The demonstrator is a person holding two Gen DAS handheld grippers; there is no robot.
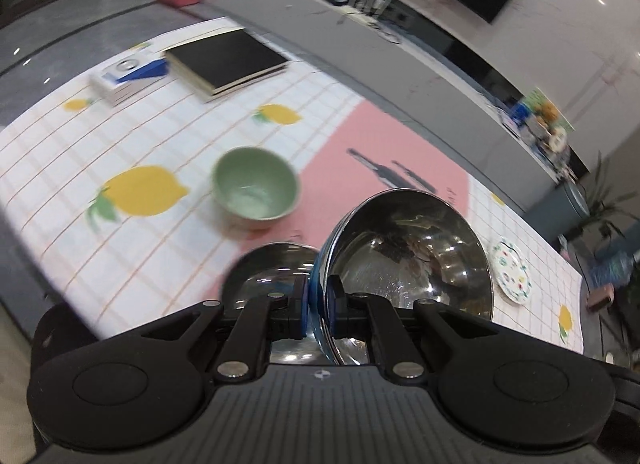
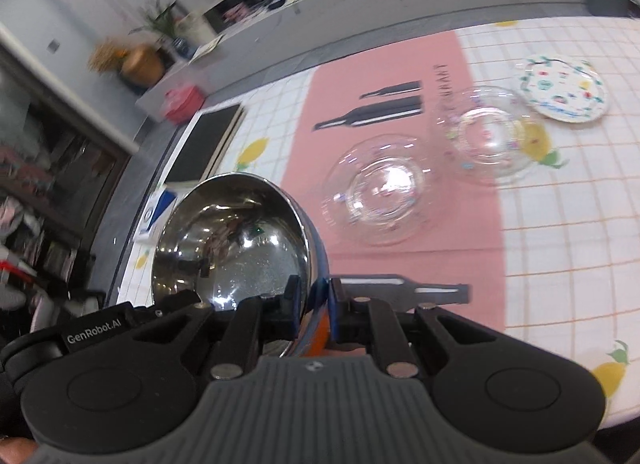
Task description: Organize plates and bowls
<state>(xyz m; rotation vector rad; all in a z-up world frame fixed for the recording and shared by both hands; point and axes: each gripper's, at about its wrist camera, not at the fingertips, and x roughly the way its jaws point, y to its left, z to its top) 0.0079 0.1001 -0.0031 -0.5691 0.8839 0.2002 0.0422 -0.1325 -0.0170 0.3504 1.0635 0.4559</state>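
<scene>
Two steel bowls are in the air, one per gripper, each pinched by the rim, probably so both can be carried across and nested with their kind.

Left wrist view: the left gripper point(image 1: 318, 310) has its jaws nearly shut on the rim of a steel bowl point(image 1: 412, 252) tilted on edge at centre right, its hollow facing the camera. A second shiny bowl point(image 1: 272, 268) shows just left of it, blurred; whether it rests on the cloth I cannot tell. The green bowl point(image 1: 256, 188) sits upright mid-frame at the edge of the pink runner point(image 1: 360, 144). A patterned plate point(image 1: 512, 272) lies at the right edge, a black book point(image 1: 228, 60) and a small box point(image 1: 128, 76) at upper left.

Right wrist view: the right gripper point(image 2: 316, 306) is likewise clamped on the rim of another steel bowl point(image 2: 236, 244), lower left. Beyond it two glass bowls point(image 2: 384, 188) stand side by side, apart, the patterned plate further right. The lemon-print tablecloth point(image 2: 560, 224) covers the table; a grey counter and potted plants fill the background.
</scene>
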